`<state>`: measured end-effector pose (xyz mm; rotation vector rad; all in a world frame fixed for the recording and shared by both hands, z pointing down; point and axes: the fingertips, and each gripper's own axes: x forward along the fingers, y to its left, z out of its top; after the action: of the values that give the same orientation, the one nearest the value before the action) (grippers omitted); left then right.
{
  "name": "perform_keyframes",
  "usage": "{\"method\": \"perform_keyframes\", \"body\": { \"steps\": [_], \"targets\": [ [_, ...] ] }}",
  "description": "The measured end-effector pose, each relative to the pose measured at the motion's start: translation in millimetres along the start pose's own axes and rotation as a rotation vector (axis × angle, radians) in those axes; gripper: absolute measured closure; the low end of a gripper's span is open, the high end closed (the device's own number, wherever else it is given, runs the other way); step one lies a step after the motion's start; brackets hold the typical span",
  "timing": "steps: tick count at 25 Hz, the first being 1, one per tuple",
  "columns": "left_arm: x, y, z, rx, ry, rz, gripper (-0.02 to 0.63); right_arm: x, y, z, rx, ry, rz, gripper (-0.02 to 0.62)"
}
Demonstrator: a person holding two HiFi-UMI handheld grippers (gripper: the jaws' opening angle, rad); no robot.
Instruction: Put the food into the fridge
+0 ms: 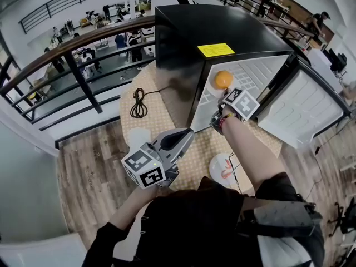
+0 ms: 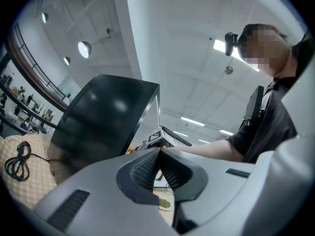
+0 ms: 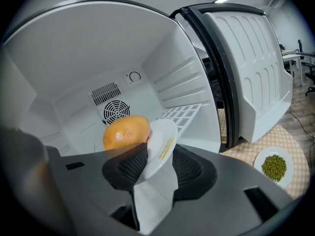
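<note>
The black fridge [image 1: 189,32] stands on the table with its white door [image 1: 305,102] swung open to the right. An orange-yellow round food [image 3: 126,132] lies on a small white plate [image 3: 162,144] inside the white fridge chamber [image 3: 88,58]; in the head view the food [image 1: 223,79] shows just inside the opening. My right gripper [image 3: 155,162] reaches into the fridge with the plate's rim between its jaws; the rim leans on the left pad and the jaws stand apart. My left gripper [image 1: 186,136] hangs shut and empty in front of the fridge, and the left gripper view shows its tips [image 2: 159,154] touching.
A plate of green beans [image 3: 274,166] sits on the checkered tablecloth [image 1: 161,115] by the door. Another white plate [image 1: 225,166] with pinkish food lies near me. A coiled black cable [image 1: 138,102] lies left of the fridge. A railing [image 1: 67,49] runs behind the table.
</note>
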<state>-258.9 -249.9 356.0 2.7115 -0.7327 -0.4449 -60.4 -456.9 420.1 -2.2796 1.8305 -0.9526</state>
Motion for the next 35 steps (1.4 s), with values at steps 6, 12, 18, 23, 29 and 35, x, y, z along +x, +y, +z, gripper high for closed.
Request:
{"method": "perform_keyframes", "body": {
  "steps": [6,12,18,23,29,35],
  "targets": [
    [2,-2,1,0.000,0.008,0.003,0.592,2,-6,-1,0.054,0.002,0.004,0.437],
    [-4,-2,-3,0.004,0.018,0.008,0.592,2,-6,-4,0.055,-0.001,0.018,0.437],
    [-9,-1,-5,-0.007,0.019,0.012,0.592,2,-5,-6,0.022,-0.018,0.023,0.433],
    [-9,1,-5,-0.009,0.024,0.021,0.592,6,-4,-5,0.029,-0.014,0.037,0.431],
    [-9,2,-4,-0.006,0.029,0.016,0.592,6,-3,-6,0.022,-0.023,0.038,0.423],
    [-10,1,-1,-0.004,0.039,0.005,0.592,5,-3,-7,0.017,-0.021,0.040,0.408]
  ]
}}
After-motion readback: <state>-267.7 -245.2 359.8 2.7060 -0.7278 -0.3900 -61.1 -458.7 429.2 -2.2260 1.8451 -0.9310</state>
